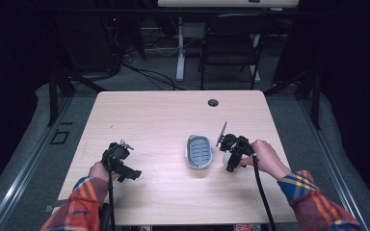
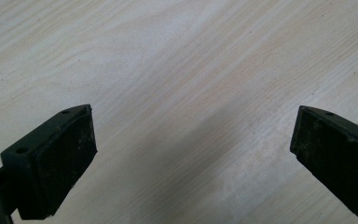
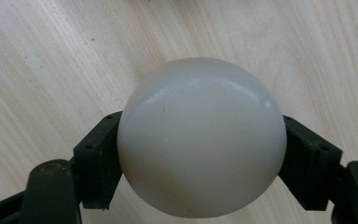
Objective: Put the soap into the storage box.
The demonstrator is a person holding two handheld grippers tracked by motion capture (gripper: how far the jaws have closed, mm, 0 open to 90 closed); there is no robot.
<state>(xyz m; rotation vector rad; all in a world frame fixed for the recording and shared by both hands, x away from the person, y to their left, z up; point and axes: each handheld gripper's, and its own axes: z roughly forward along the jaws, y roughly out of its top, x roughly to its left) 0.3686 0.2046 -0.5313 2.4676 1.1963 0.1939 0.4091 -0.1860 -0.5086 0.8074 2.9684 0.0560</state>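
Currently pinching smooth, glossy white ball (image 3: 200,137) in right gripper (image 1: 230,156), just right of grey oval ridged tray (image 1: 199,151) on pale wood-grain counter (image 1: 164,120). Holding left gripper (image 2: 193,154) low over bare counter near front-left edge, jaws spread wide, matte black pads (image 2: 65,161).
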